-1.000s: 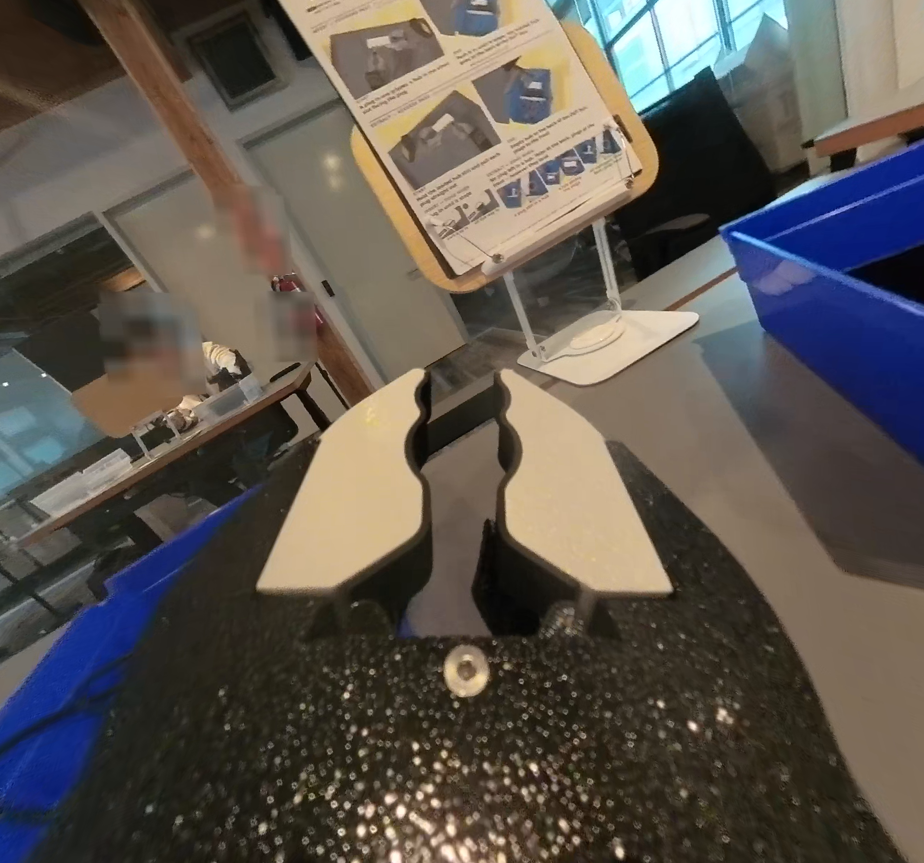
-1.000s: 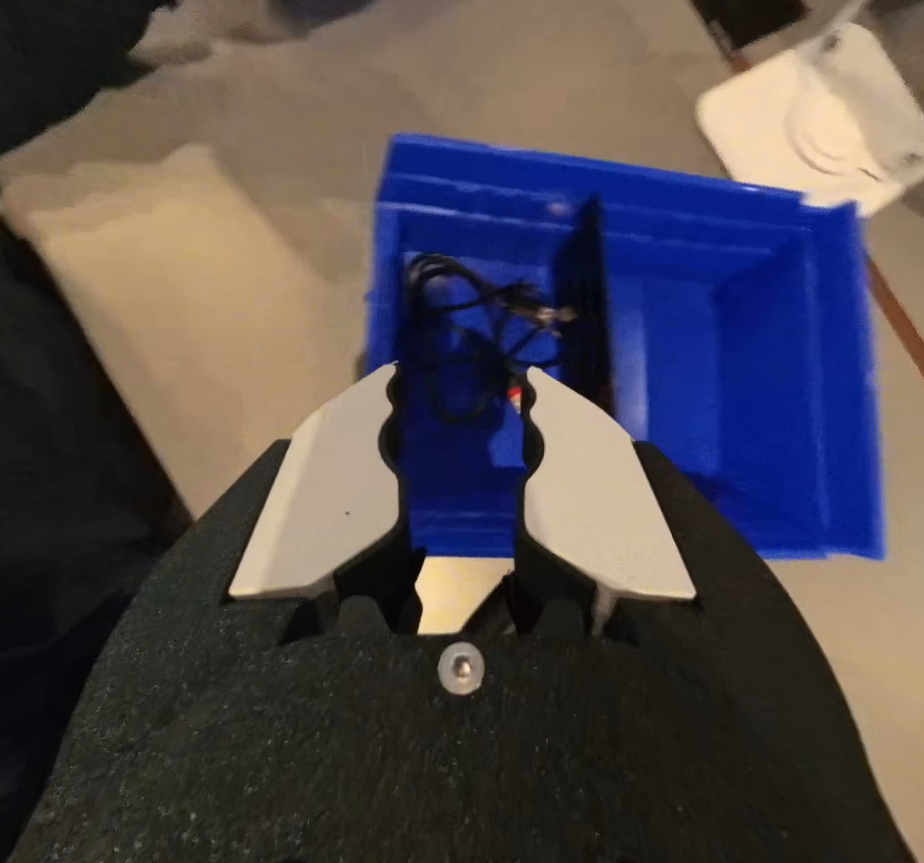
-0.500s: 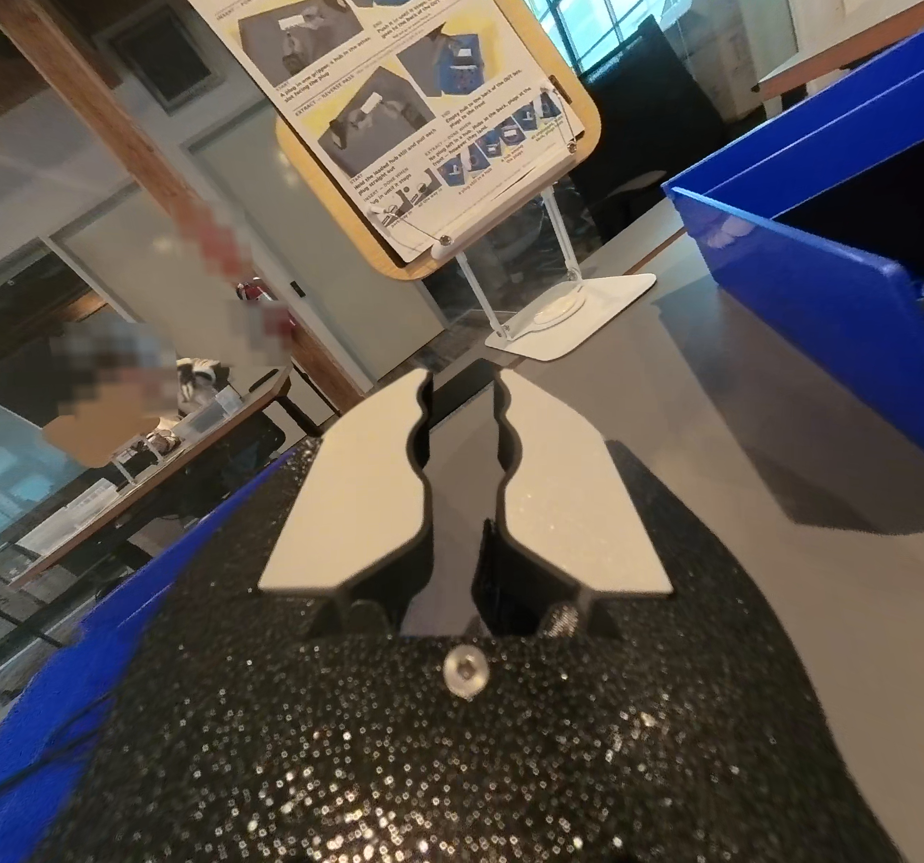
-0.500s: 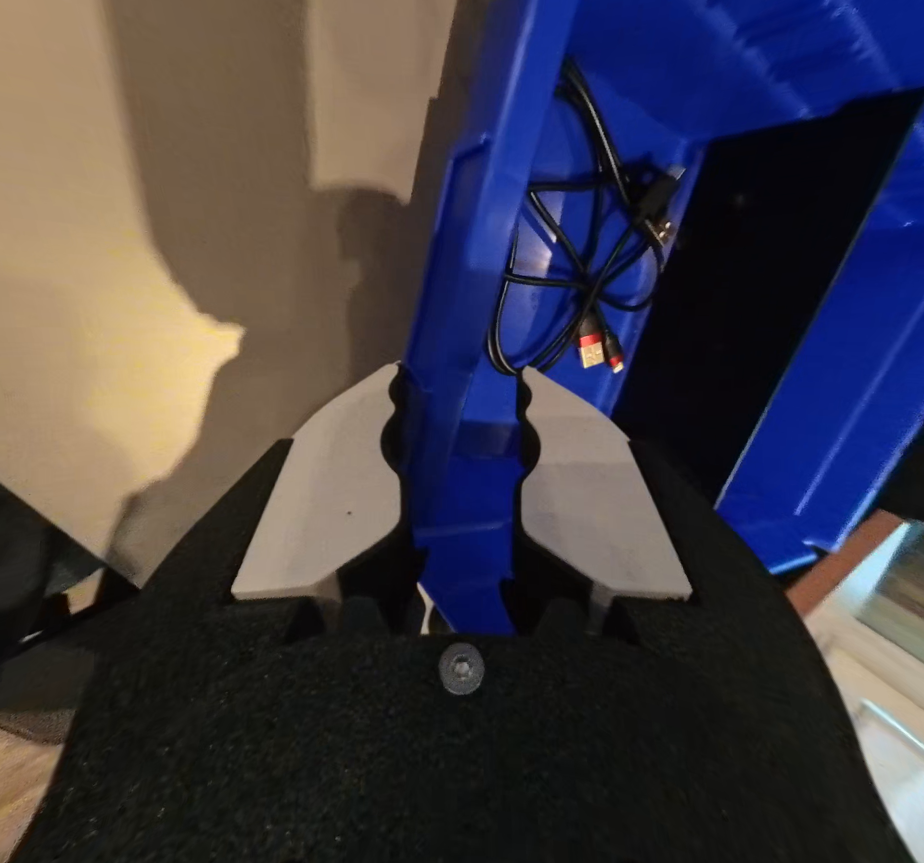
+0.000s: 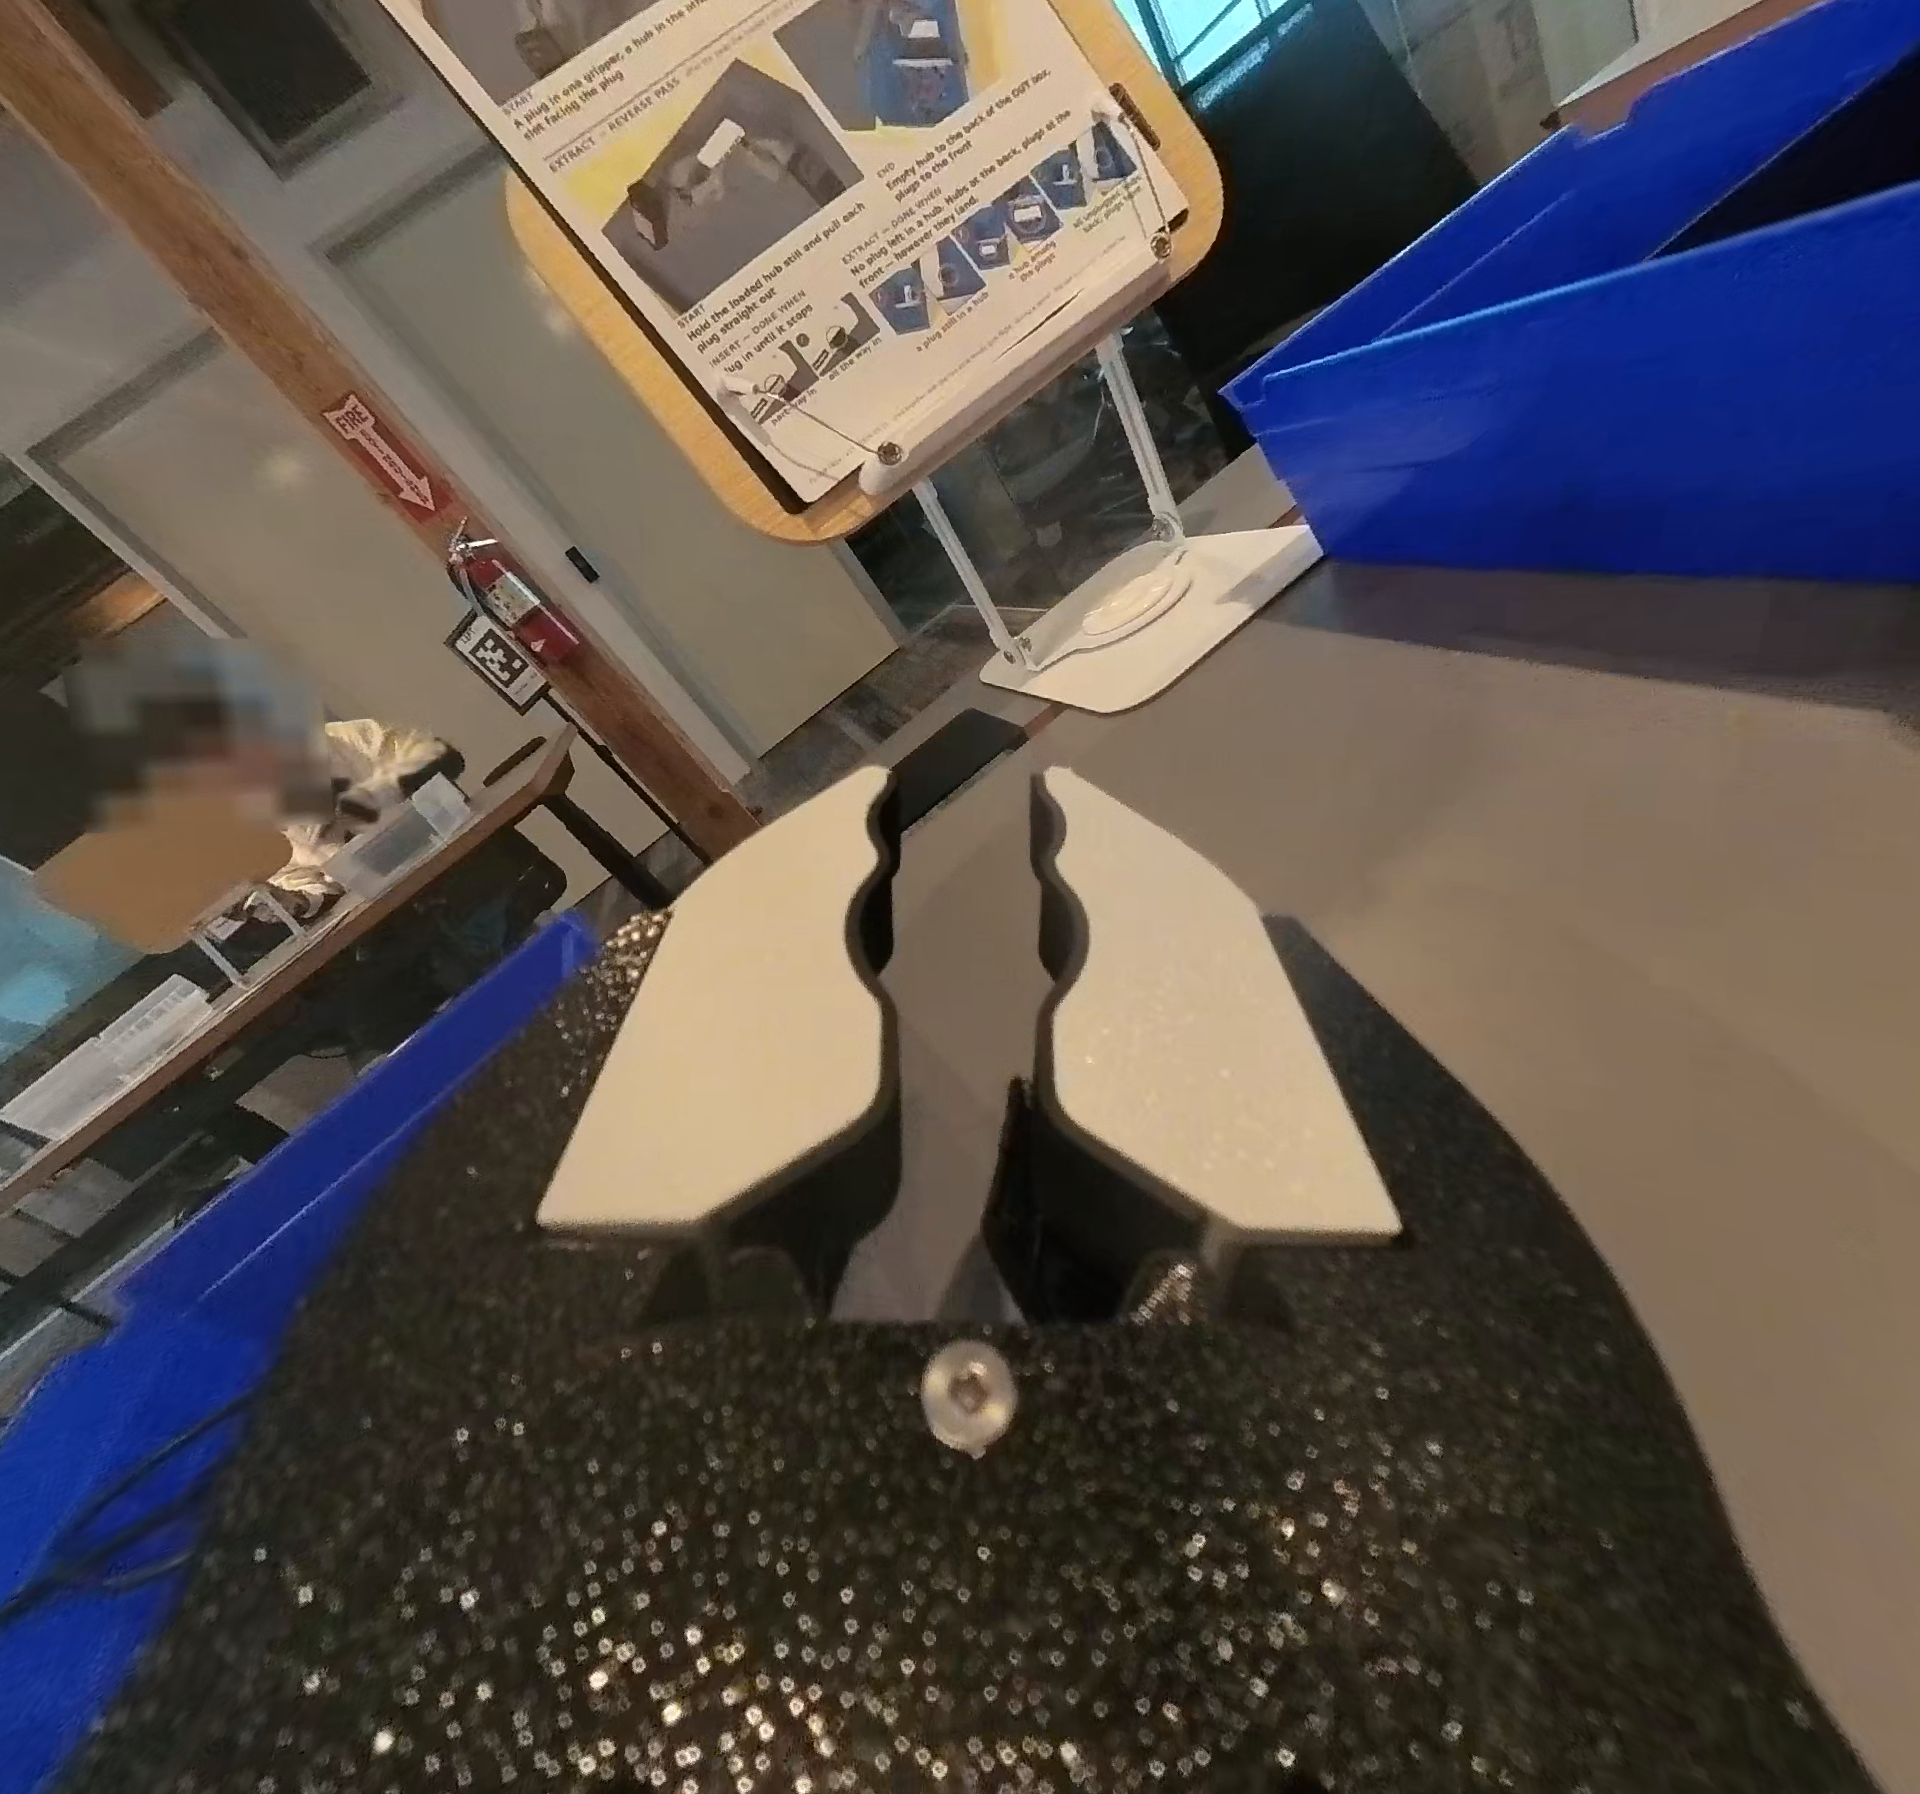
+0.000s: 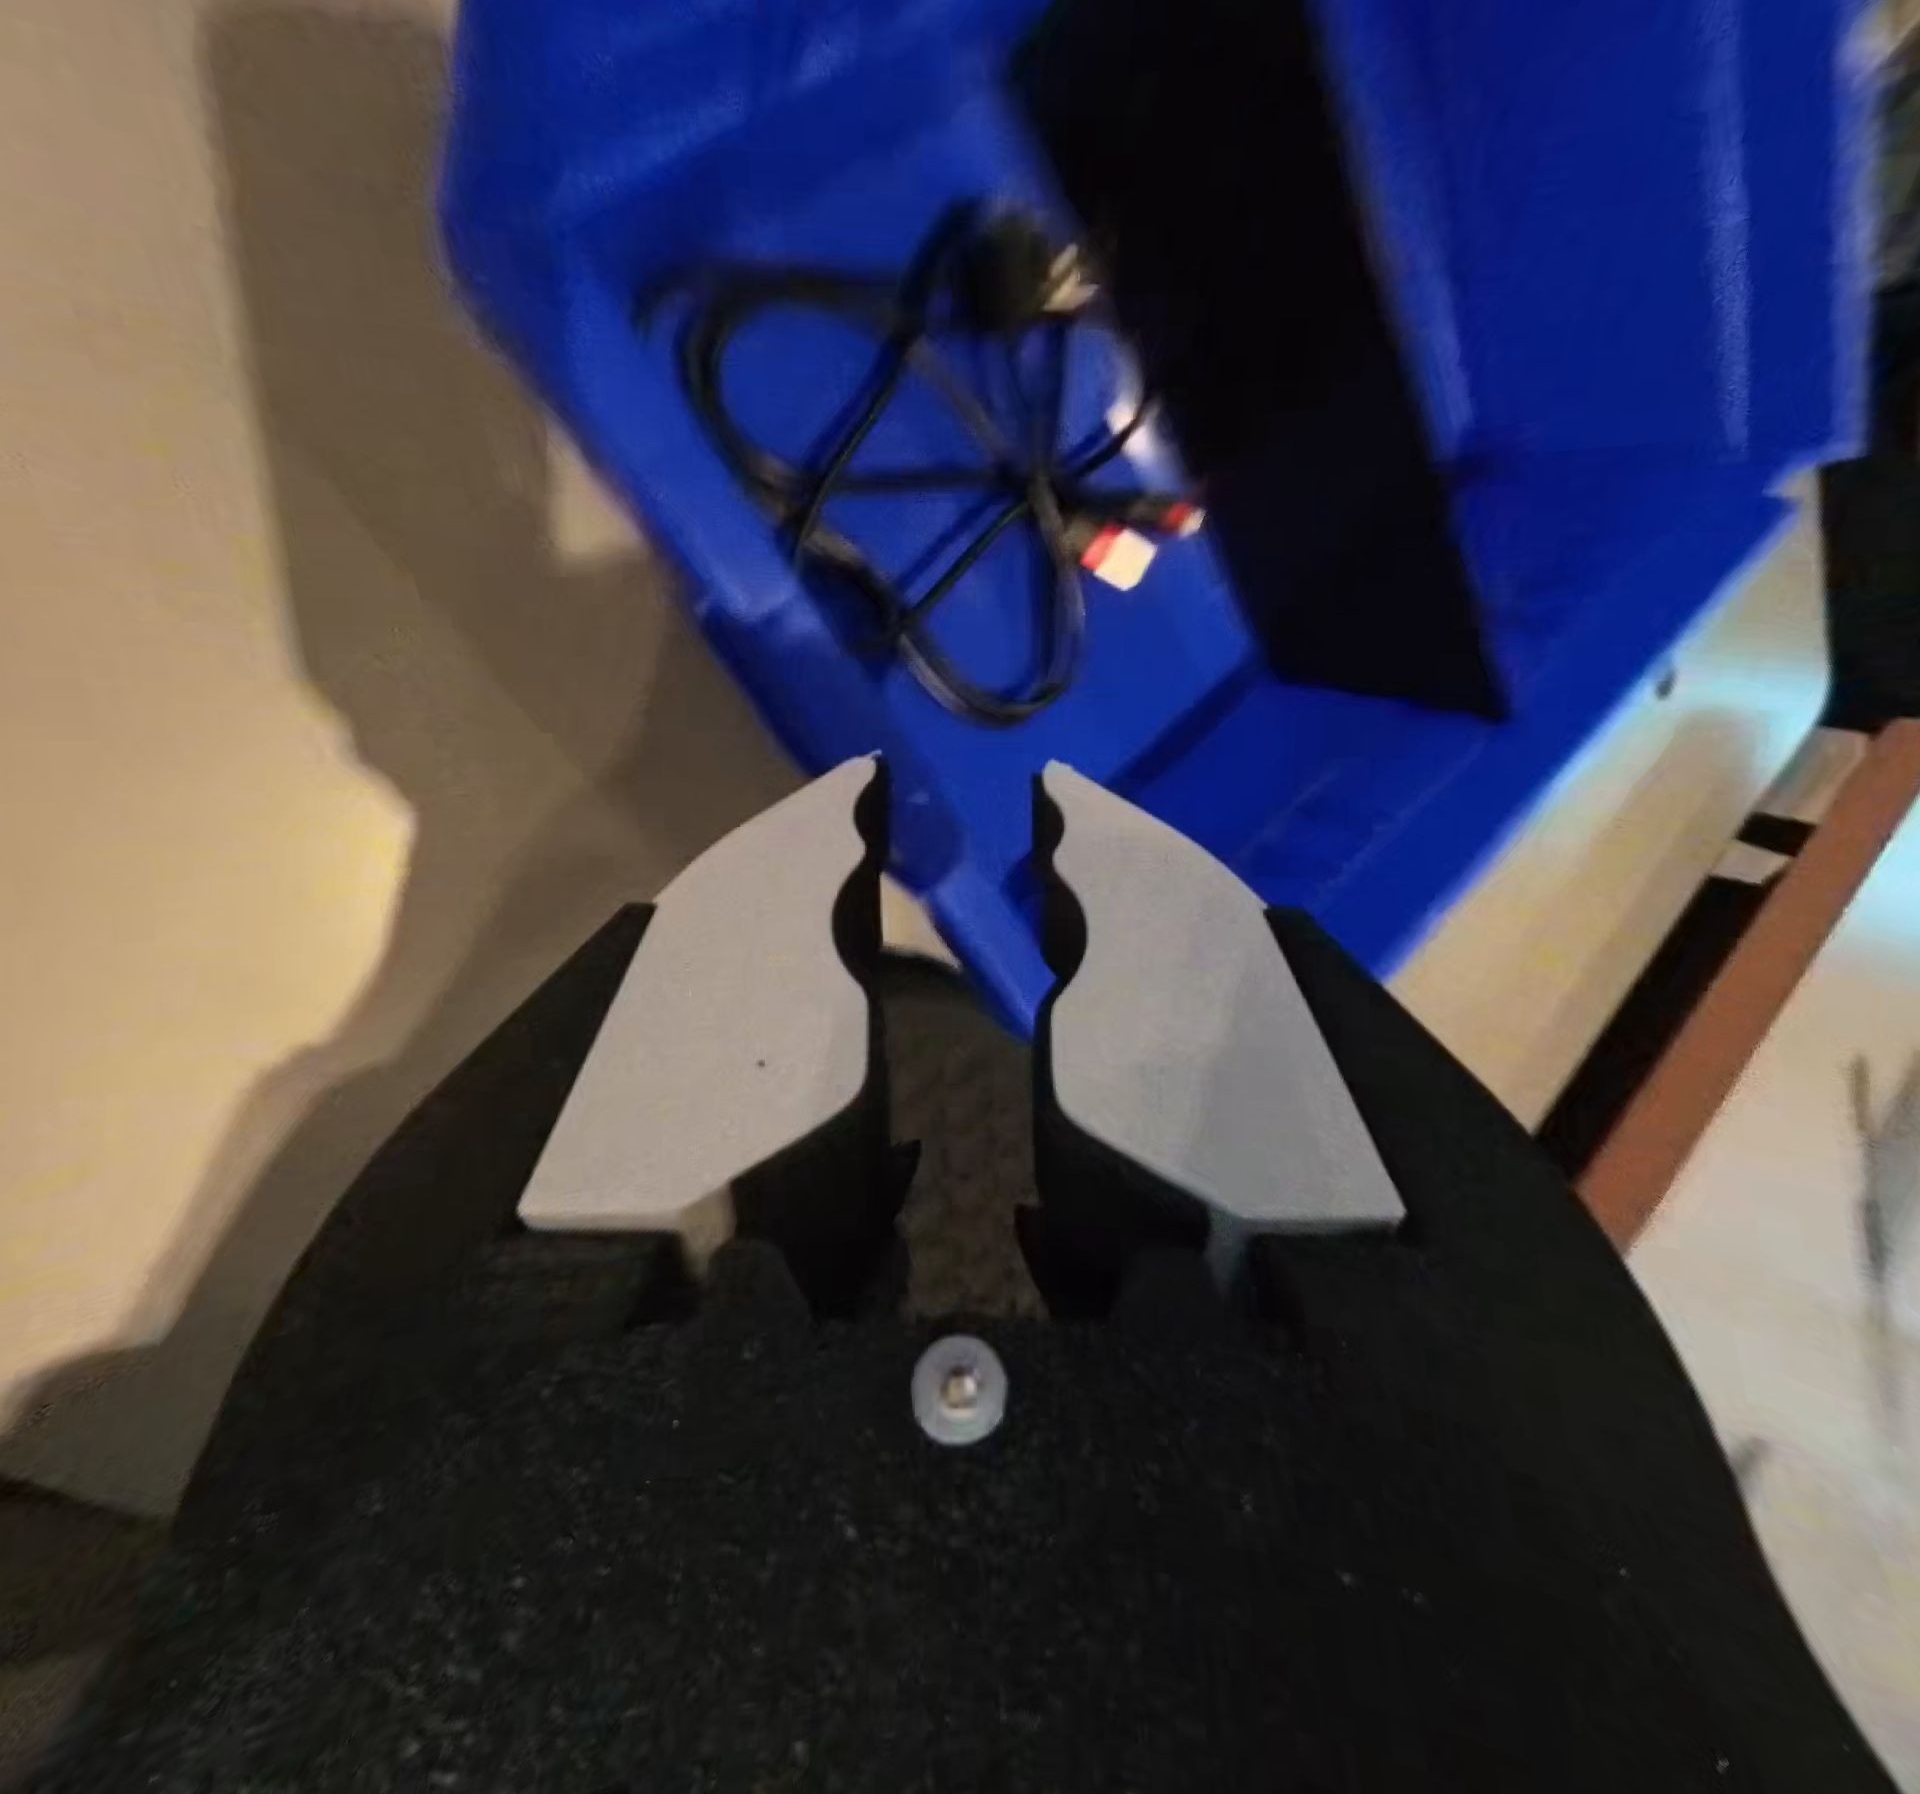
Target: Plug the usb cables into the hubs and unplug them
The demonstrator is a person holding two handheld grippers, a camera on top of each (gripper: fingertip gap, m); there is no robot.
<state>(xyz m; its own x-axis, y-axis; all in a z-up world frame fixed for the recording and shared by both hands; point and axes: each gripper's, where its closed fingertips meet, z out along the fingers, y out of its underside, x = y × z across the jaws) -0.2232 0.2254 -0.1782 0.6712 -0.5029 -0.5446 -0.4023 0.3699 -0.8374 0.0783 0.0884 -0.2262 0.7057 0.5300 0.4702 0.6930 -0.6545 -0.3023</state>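
- Grey desk point(image 5: 1558, 913) in an office w/ an instruction board point(image 5: 831, 186) on a stand.
- Left claw point(image 5: 961, 788) part open, empty.
- Right claw point(image 6: 961, 773) part open, empty — over the blue bin point(image 6: 727, 134).
- USB cable point(image 6: 914, 518) coiled in the bin's front compartment, loose; no hub seen — judging by that, nothing plugged yet.

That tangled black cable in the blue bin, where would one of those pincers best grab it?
Probably by the red plug at the end of the black cable, coming down from above into the blue bin. The plug looks stiff and lies at the edge of the tangle beside the black divider, while the loops look limp. The right gripper is open.
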